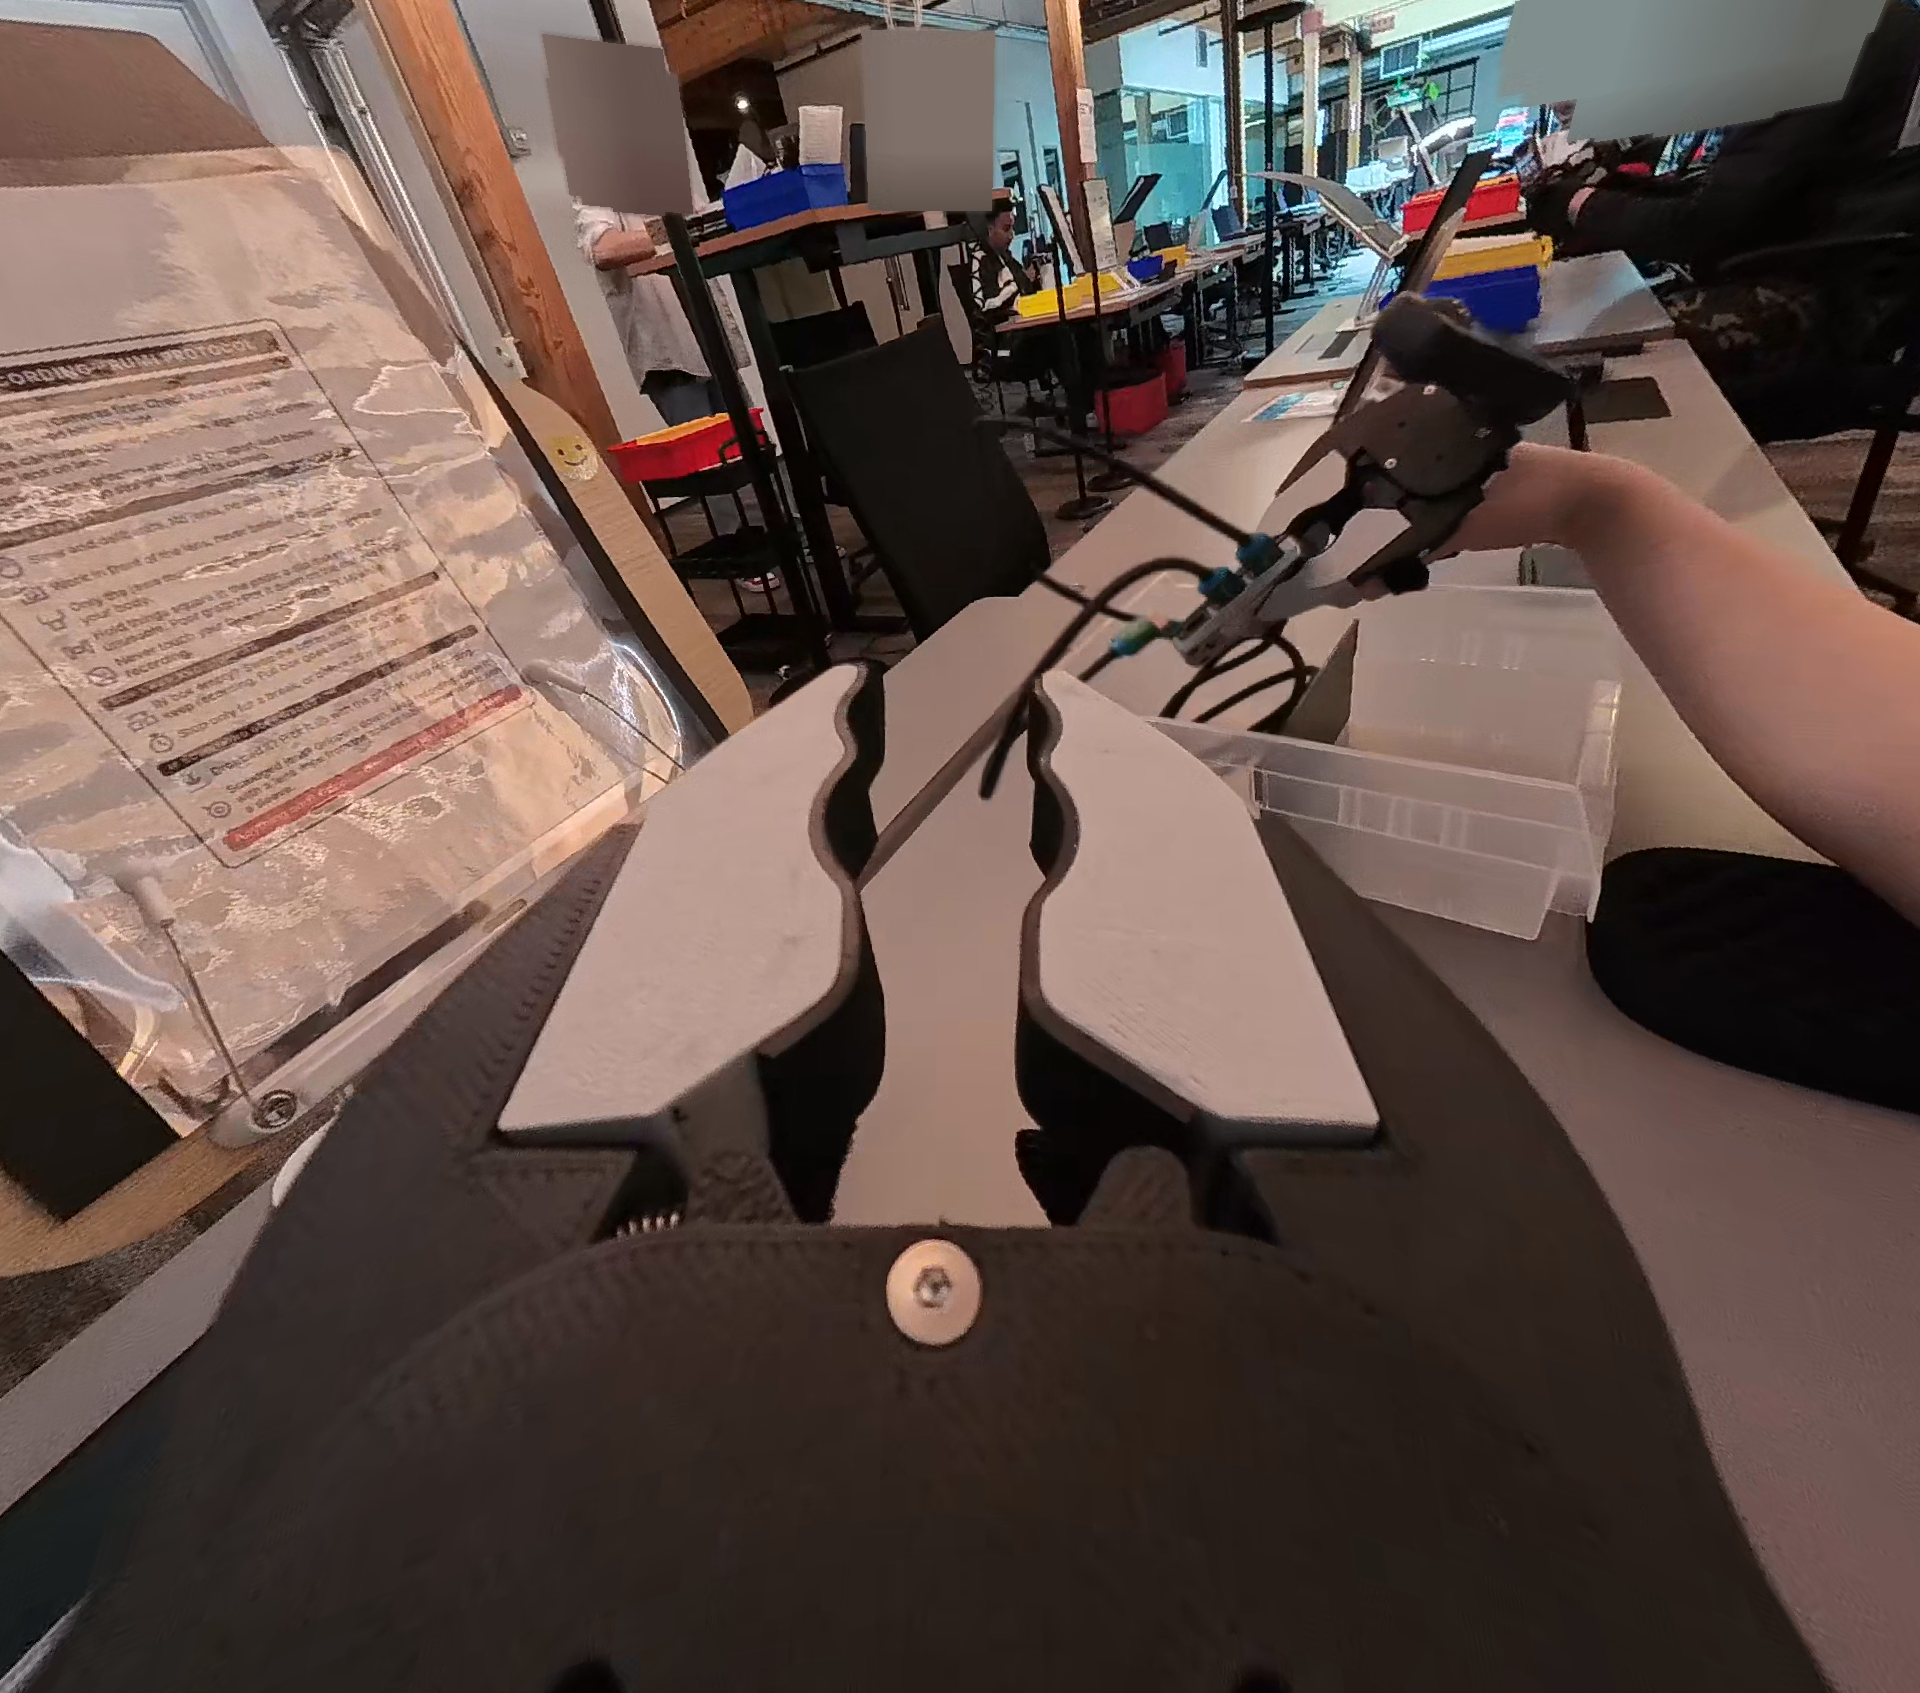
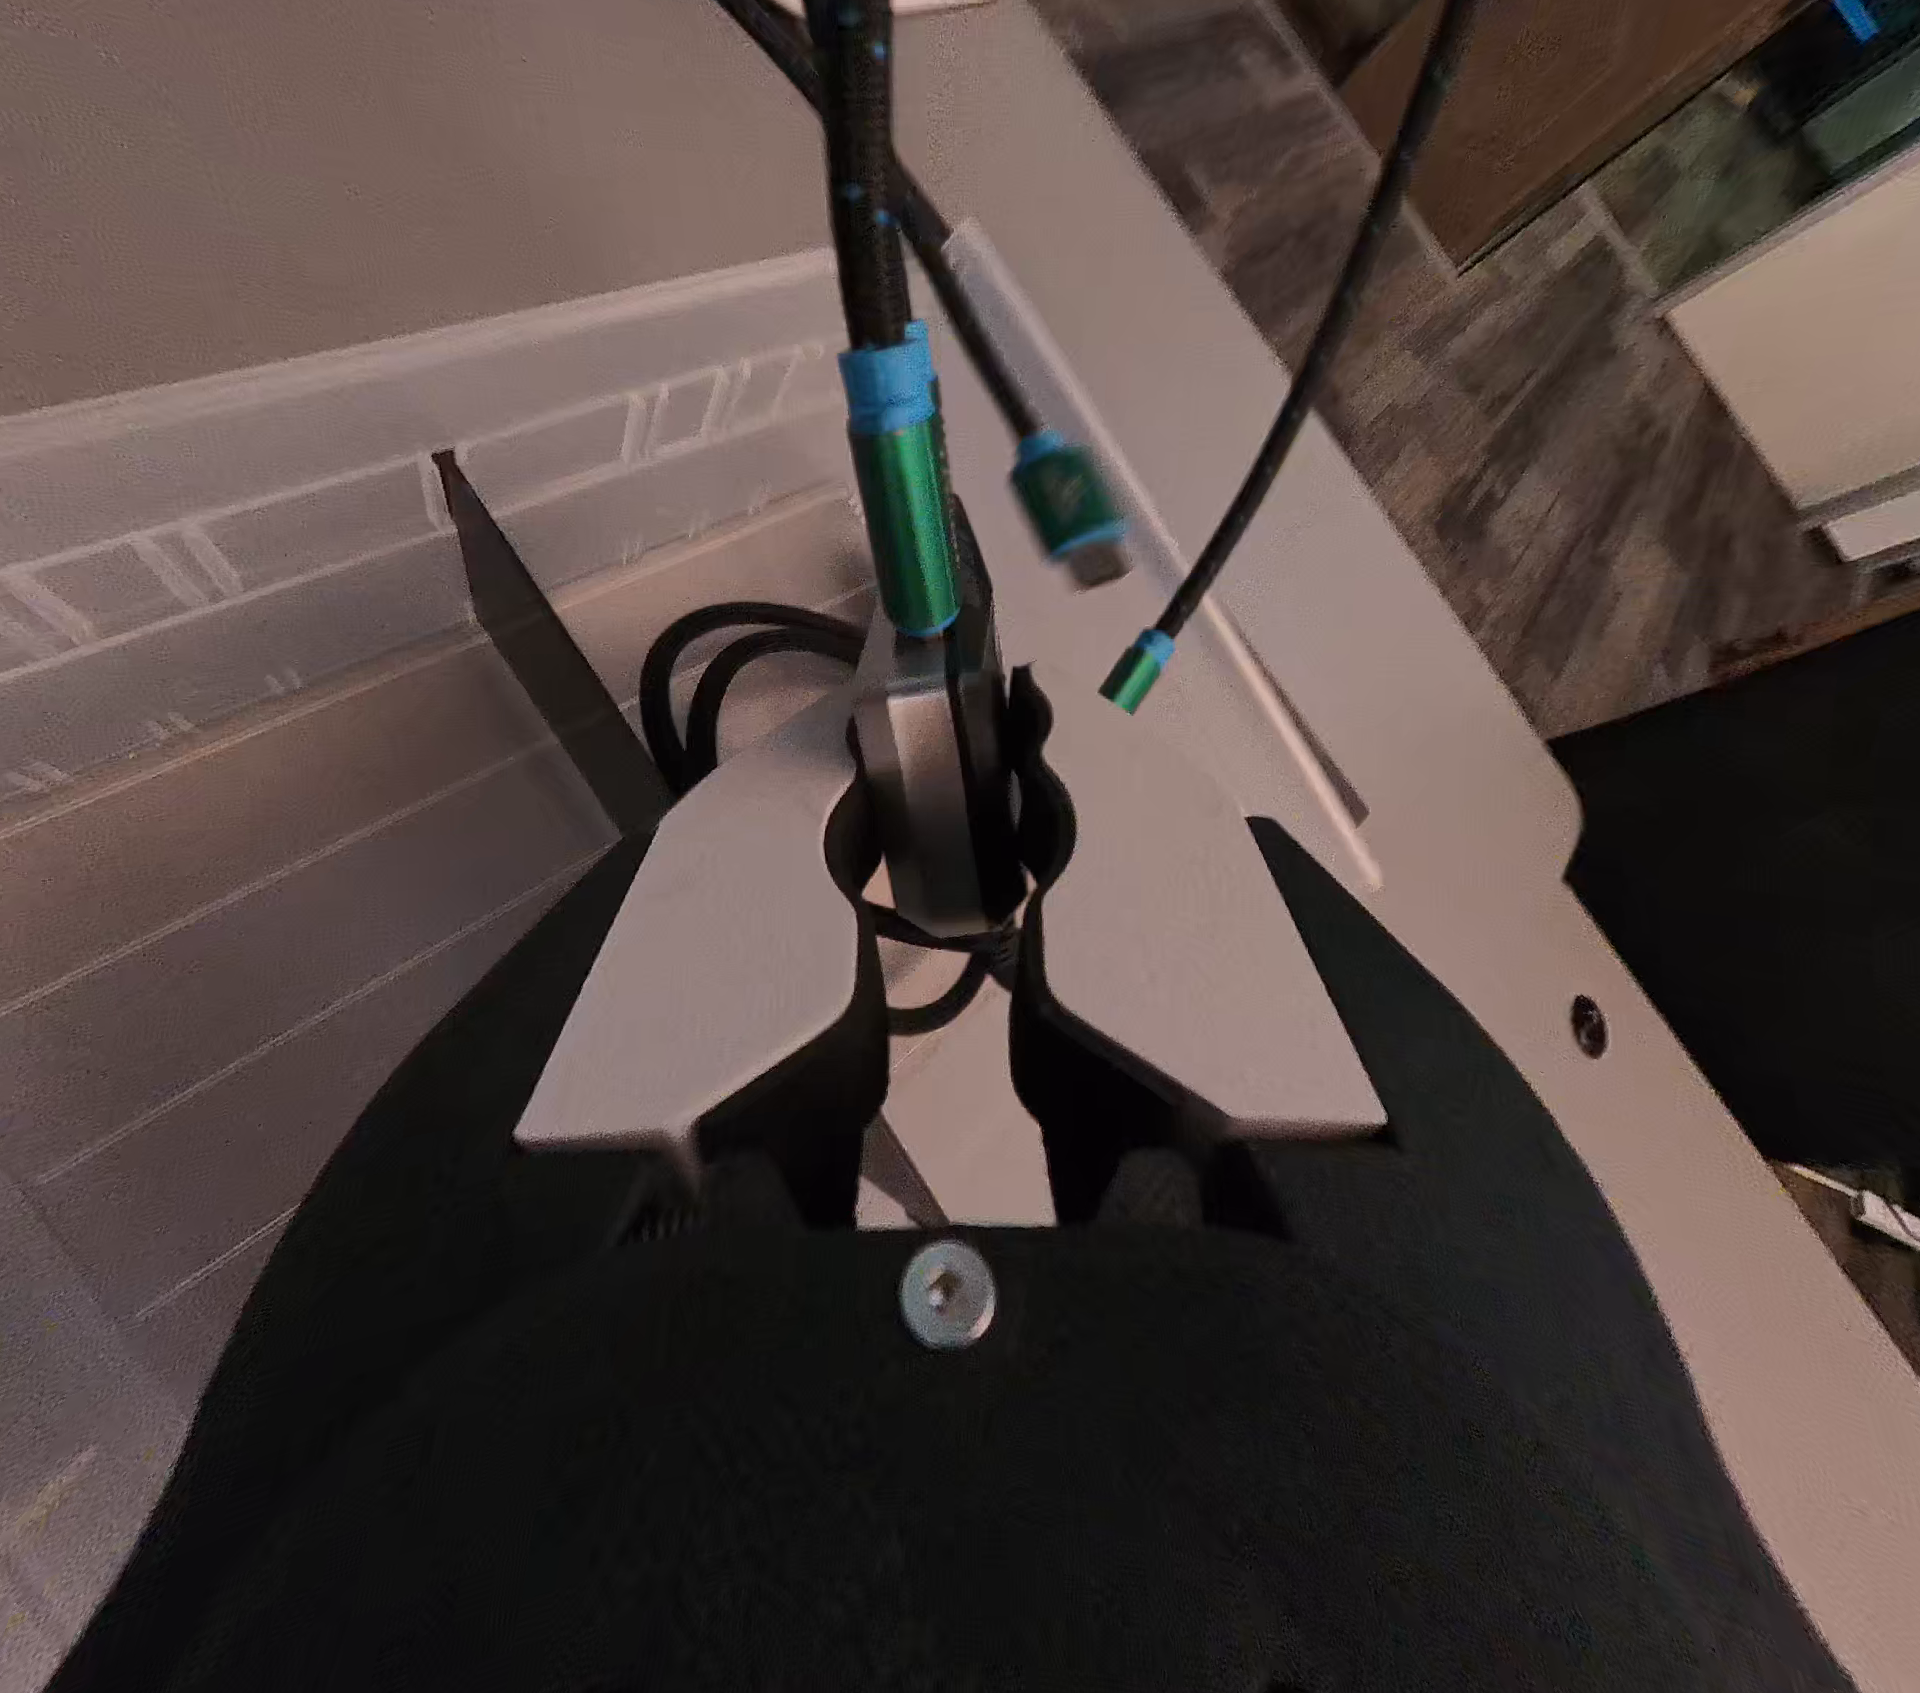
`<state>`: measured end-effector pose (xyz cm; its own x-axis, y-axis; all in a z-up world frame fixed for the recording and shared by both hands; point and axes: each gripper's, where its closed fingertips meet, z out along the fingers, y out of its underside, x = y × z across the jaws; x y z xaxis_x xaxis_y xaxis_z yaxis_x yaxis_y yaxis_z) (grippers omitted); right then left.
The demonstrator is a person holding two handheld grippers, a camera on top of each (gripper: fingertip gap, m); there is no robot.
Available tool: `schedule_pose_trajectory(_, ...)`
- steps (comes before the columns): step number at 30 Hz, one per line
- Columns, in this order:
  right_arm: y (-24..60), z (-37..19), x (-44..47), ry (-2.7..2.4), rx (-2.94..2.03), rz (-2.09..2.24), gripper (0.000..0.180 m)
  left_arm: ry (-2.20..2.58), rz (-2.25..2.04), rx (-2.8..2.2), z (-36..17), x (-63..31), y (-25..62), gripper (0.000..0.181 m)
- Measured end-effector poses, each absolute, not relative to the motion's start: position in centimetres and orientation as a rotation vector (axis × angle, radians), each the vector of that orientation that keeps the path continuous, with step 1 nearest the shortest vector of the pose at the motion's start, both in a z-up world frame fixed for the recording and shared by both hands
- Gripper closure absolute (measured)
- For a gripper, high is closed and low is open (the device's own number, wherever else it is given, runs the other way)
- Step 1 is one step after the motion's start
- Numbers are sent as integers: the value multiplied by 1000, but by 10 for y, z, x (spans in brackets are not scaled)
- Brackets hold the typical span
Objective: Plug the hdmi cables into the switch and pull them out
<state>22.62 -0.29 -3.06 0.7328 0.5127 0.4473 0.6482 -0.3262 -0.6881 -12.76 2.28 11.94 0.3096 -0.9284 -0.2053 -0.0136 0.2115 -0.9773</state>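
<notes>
My right gripper is shut on a small silver switch and holds it up above the table. One green-and-blue HDMI plug sits in the switch's far end. Two more plugs hang loose to its right, one larger and one small. Their black braided cables run up out of view. In the left wrist view the right gripper holds the switch ahead and to the right. My left gripper is open, with a thin black cable end hanging between its fingertips.
A clear plastic bin stands on the white table under the right gripper, with a coil of black cable inside. An acrylic stand with a printed sheet is at the left. A black chair stands beyond. A bare forearm reaches in from the right.
</notes>
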Motion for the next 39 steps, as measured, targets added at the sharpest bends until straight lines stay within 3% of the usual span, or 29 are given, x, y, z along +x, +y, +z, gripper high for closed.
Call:
schedule_pose_trajectory(9, 0, -71, 209, -968, -2173, -86, 148, 1075, -821, -1169, 120, -127, 20, 156)
schedule_pose_trajectory(22, -8, -39, 235, -722, -2092, -13, 151, 1108, -820, -1205, 110, -122, 20, 155)
schedule_pose_trajectory(34, -13, -39, 250, -612, -2024, 98, 151, 1188, -656, -1418, -6, -16, 40, 148)
schedule_pose_trajectory(39, -13, -40, 250, -620, -2018, 103, 151, 1136, -613, -1412, -16, 38, 66, 151)
